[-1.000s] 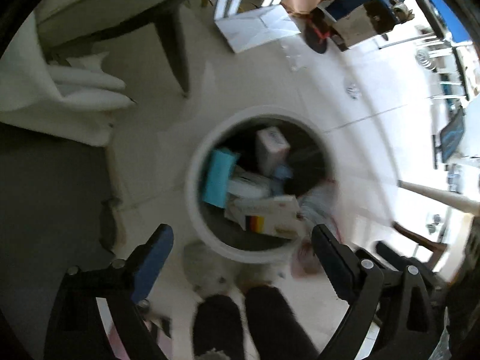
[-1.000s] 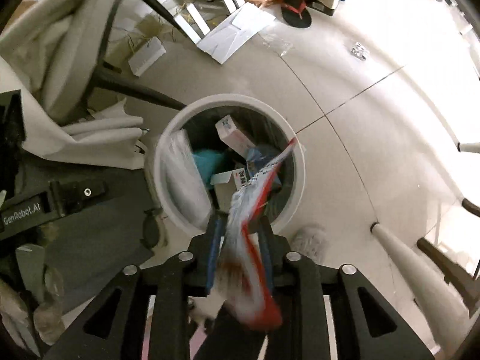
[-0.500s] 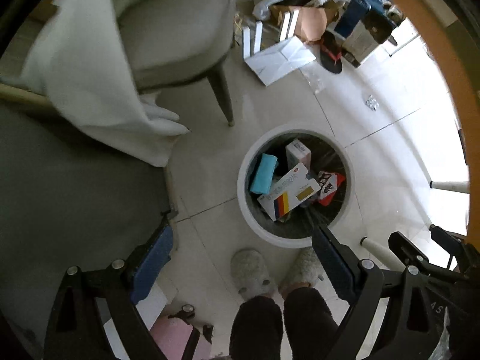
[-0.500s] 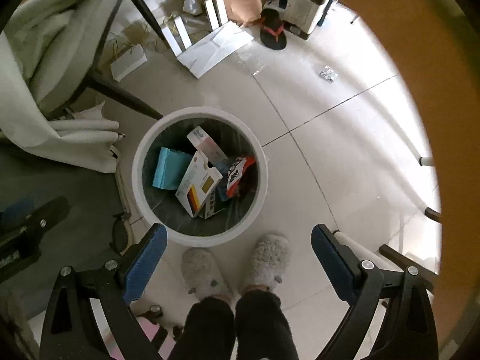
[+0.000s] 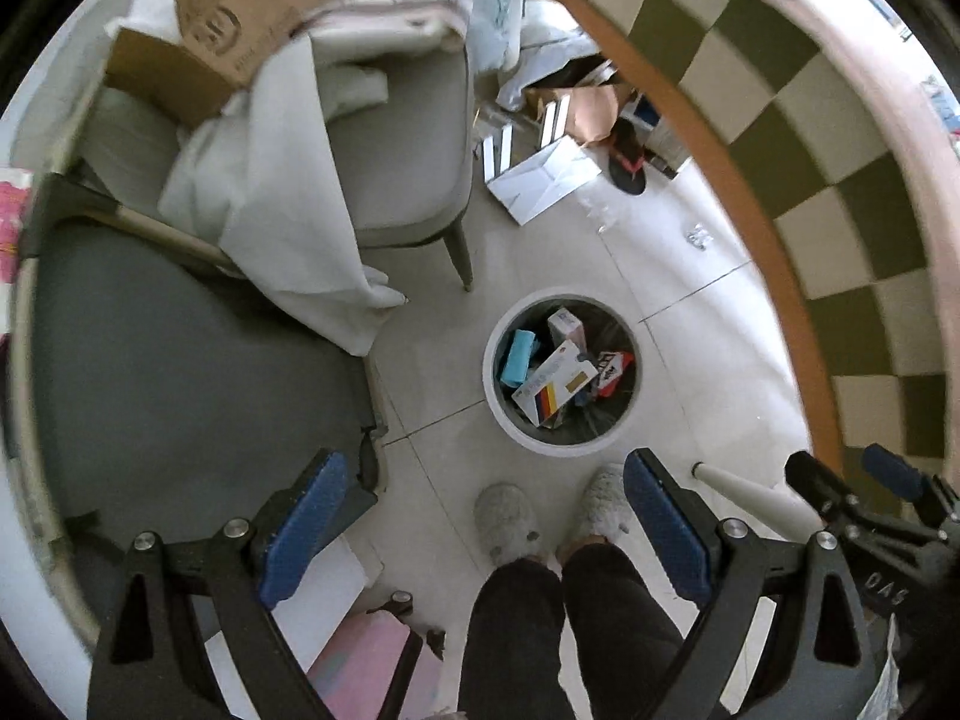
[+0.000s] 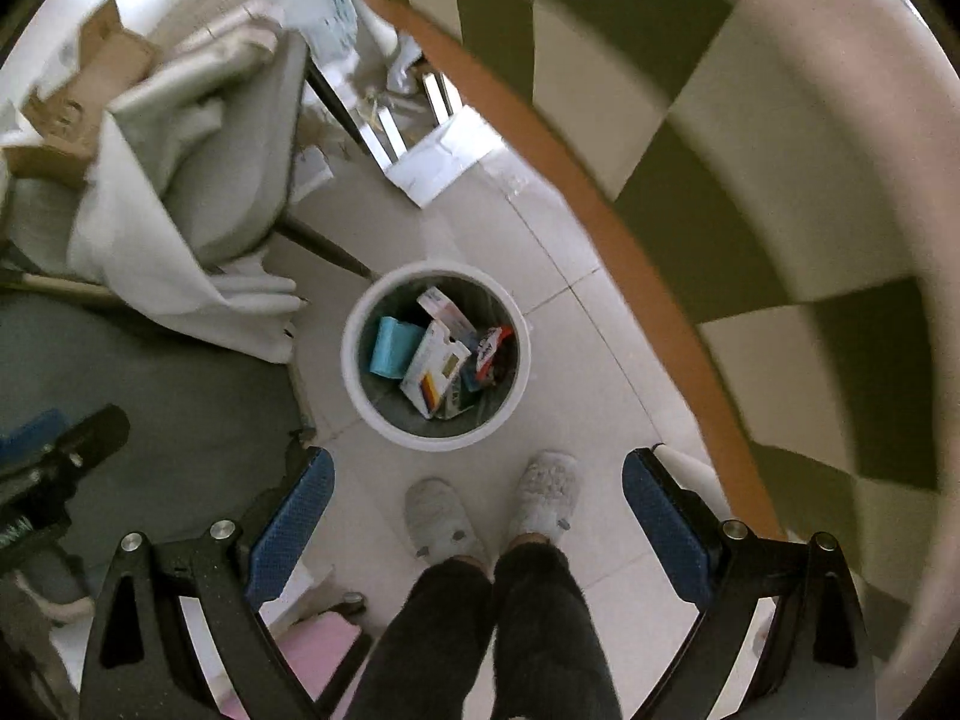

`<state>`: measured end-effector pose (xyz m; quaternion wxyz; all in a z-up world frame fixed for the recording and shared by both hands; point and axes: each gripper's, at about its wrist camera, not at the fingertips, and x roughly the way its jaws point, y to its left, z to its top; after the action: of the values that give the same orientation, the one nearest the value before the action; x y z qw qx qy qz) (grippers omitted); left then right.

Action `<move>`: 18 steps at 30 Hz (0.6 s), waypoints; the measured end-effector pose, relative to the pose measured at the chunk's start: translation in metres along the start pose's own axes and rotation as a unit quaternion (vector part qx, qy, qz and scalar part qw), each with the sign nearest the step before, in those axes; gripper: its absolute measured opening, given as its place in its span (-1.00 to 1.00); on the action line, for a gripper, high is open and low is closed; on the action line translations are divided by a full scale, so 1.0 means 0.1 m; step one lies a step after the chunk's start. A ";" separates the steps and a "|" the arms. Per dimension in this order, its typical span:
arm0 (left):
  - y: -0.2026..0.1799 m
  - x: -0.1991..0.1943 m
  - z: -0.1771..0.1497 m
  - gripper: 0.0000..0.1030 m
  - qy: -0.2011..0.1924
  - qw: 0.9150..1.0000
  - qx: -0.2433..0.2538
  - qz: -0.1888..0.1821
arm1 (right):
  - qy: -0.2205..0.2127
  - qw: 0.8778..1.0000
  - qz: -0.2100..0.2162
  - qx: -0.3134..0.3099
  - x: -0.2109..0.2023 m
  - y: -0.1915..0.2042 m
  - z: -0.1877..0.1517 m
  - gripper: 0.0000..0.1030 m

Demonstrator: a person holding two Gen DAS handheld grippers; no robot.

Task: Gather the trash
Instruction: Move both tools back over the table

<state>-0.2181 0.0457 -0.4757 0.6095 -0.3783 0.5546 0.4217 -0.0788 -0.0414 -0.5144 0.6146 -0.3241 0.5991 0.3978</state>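
Observation:
A round white trash bin (image 5: 498, 396) stands on the tiled floor far below; it also shows in the right wrist view (image 6: 354, 378). Inside lie a teal packet (image 6: 393, 348), a white carton with red, black and yellow stripes (image 6: 433, 369), another white box (image 6: 441, 306) and a red and white wrapper (image 6: 492, 348). My left gripper (image 5: 480, 522) is open and empty, high above the floor. My right gripper (image 6: 474, 516) is open and empty, also high above the bin.
A table with a green and cream checked cloth and wooden rim (image 5: 774, 192) is at the right. A grey chair draped with white cloth (image 5: 384, 144) stands left of the bin. Cardboard and papers (image 5: 540, 180) litter the far floor. The person's slippered feet (image 6: 546, 498) stand near the bin.
One second ago my right gripper held the red and white wrapper over the bin; it opened and the wrapper now lies in the bin. Both grippers have risen well above the floor.

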 end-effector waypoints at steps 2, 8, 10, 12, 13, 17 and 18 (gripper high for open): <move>0.00 -0.24 -0.05 0.83 -0.004 1.000 0.002 -0.006 | -0.010 1.000 0.006 0.003 -0.32 0.01 -0.03 0.91; 0.03 -0.92 -0.17 0.83 -0.019 1.000 0.018 -0.013 | -0.022 1.000 0.016 0.001 -1.12 0.06 -0.14 0.91; 0.04 -1.14 -0.19 0.83 -0.030 0.999 0.023 -0.011 | -0.027 0.999 0.018 0.000 -1.38 0.07 -0.19 0.91; 0.05 -1.36 -0.19 0.83 -0.041 0.999 0.024 -0.009 | -0.030 0.999 0.022 0.002 -1.61 0.08 -0.23 0.91; 0.04 -1.47 -0.18 0.83 -0.047 0.999 0.023 -0.006 | -0.033 0.999 0.026 0.005 -1.70 0.08 -0.24 0.91; -0.05 -1.85 -0.04 0.83 -0.079 0.997 0.027 -0.002 | -0.055 0.997 0.052 0.026 -2.12 0.02 -0.21 0.91; -0.08 -1.90 0.00 0.83 -0.085 0.996 0.030 -0.002 | -0.059 0.995 0.064 0.038 -2.21 -0.02 -0.17 0.91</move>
<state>-0.2164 0.0250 -0.2862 0.6663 -0.3235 0.5126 0.4343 -0.0775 -0.0800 -0.2962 0.6340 -0.2370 0.5961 0.4320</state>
